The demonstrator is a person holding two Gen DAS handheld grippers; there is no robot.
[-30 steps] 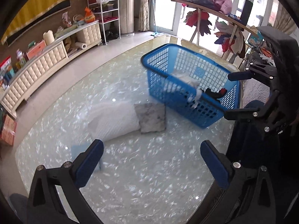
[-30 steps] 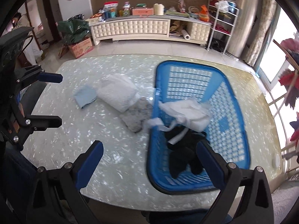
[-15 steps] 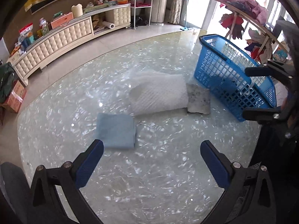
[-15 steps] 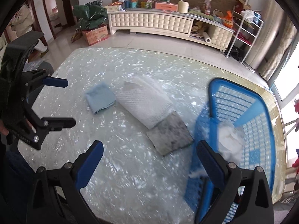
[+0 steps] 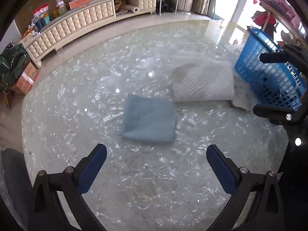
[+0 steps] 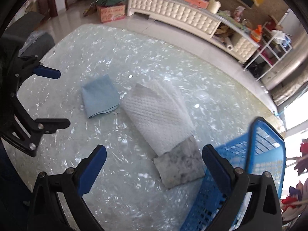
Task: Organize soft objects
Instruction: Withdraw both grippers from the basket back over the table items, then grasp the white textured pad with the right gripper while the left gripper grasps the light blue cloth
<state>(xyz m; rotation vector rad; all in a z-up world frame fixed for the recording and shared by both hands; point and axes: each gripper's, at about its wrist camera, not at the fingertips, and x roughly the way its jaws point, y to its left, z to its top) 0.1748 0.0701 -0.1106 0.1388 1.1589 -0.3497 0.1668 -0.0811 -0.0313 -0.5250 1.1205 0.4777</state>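
Left black two-finger gripper with blue pads (image 5: pixel 156 168): jaws spread wide, nothing between them. Right black two-finger gripper with blue pads (image 6: pixel 154 168): likewise spread, holding nothing.

Glossy marbled table (image 5: pixel 134 182), waffle-textured white cloth (image 5: pixel 204 82), smooth blue cloth (image 5: pixel 150 119), perforated plastic basket (image 5: pixel 269 80).

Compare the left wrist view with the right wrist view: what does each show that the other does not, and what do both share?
Only the left wrist view shows the clothes rack behind the basket. Only the right wrist view shows the whole grey mottled cloth; the left view catches just its edge. Both share the light blue cloth, the white textured towel, the blue basket, the glossy table and the cream cabinet.
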